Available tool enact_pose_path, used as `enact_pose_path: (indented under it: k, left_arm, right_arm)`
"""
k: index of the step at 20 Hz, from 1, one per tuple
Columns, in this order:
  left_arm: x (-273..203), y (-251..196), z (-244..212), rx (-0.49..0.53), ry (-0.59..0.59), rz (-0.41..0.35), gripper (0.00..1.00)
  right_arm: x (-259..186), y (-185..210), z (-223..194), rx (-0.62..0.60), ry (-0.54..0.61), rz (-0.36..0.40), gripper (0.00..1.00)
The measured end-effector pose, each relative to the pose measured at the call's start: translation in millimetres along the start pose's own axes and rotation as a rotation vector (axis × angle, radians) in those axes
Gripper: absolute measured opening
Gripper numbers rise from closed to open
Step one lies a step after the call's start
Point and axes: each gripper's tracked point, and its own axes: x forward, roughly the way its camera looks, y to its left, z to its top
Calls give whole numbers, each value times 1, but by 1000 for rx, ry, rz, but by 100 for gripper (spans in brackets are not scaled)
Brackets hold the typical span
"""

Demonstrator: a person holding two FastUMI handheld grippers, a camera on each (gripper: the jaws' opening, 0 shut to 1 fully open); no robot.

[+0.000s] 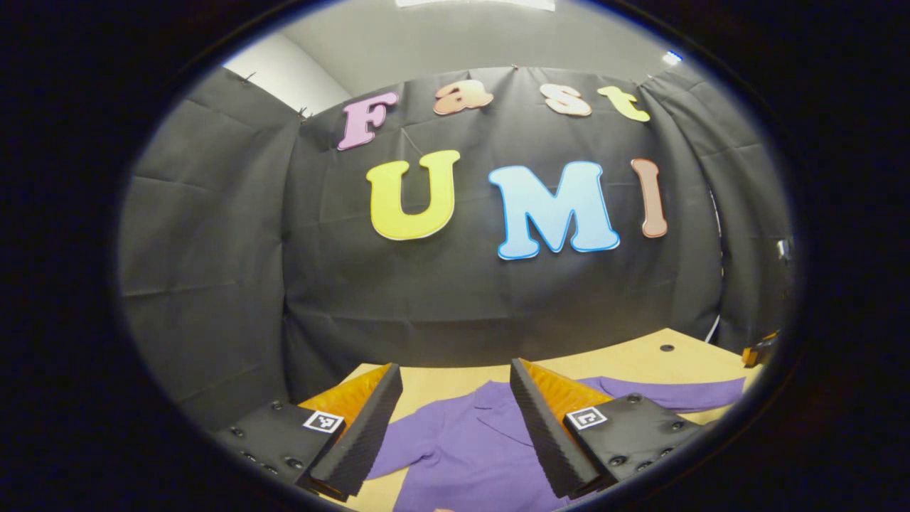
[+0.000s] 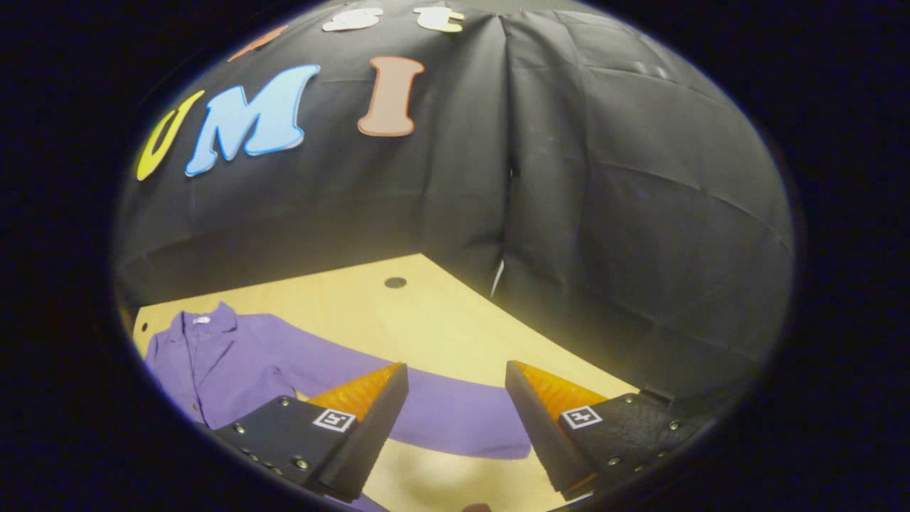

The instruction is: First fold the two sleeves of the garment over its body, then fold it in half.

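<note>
A purple collared shirt [image 1: 462,441] lies flat on the wooden table [image 1: 640,363], collar toward the back wall. My left gripper [image 1: 456,427] hovers open above the shirt's chest and collar, nothing between its fingers. One long sleeve [image 1: 675,392] stretches out to the right in the left gripper view. In the right gripper view the same shirt [image 2: 213,363] lies at the lower left, and its sleeve [image 2: 455,419] runs across under my right gripper [image 2: 455,427], which is open above the sleeve's outer end.
The table [image 2: 426,320] has a small dark hole [image 2: 395,282] near its back corner. Black cloth walls close in behind and on both sides. An orange-and-black object [image 1: 757,350] shows at the far right edge of the left gripper view.
</note>
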Motion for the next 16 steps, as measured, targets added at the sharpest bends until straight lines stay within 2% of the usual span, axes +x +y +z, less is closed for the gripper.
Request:
enact_pose_path:
  k: [8,16]
  left_arm:
    - [-9,9,-10,-24,24,39,97]
    - [-12,25,-17,-24,36,69,97]
  right_arm:
    - [54,-30,-72,79,253,-62,90]
    - [71,-40,-93,140,330,-96,90]
